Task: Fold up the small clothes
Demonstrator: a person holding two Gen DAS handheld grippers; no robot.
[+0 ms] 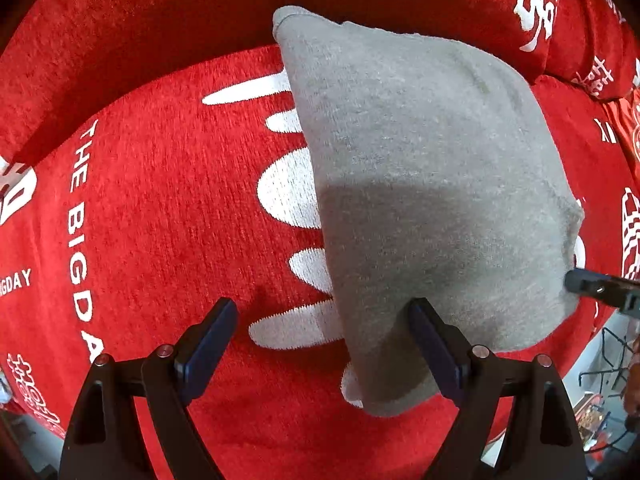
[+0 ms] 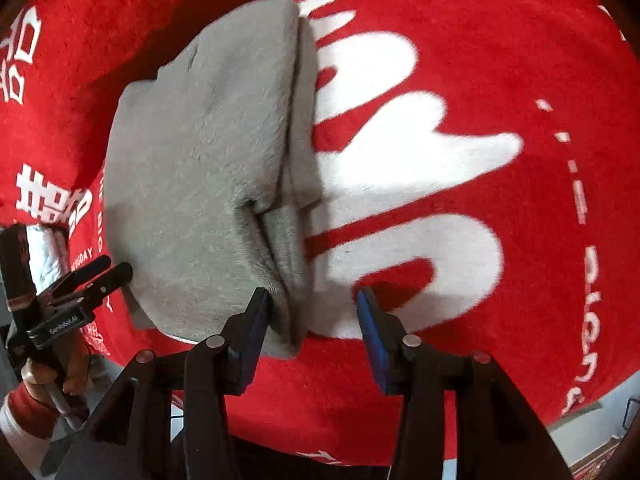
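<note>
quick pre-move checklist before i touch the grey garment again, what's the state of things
1. Left tongs open: ok, fingers spread wide, nothing between them.
2. Right tongs open: ok, fingers apart, gripping nothing.
3. Grey garment folded: ok, stacked layers show along its edge in the right wrist view.
4. Garment resting on the red blanket: ok, it lies there, not lifted.
5. Garment free of both tongs: cannot tell; each tong has one finger at the cloth's edge, contact unclear.
6. Fold neat and square: cannot tell, fisheye distortion and blur hide it.
</note>
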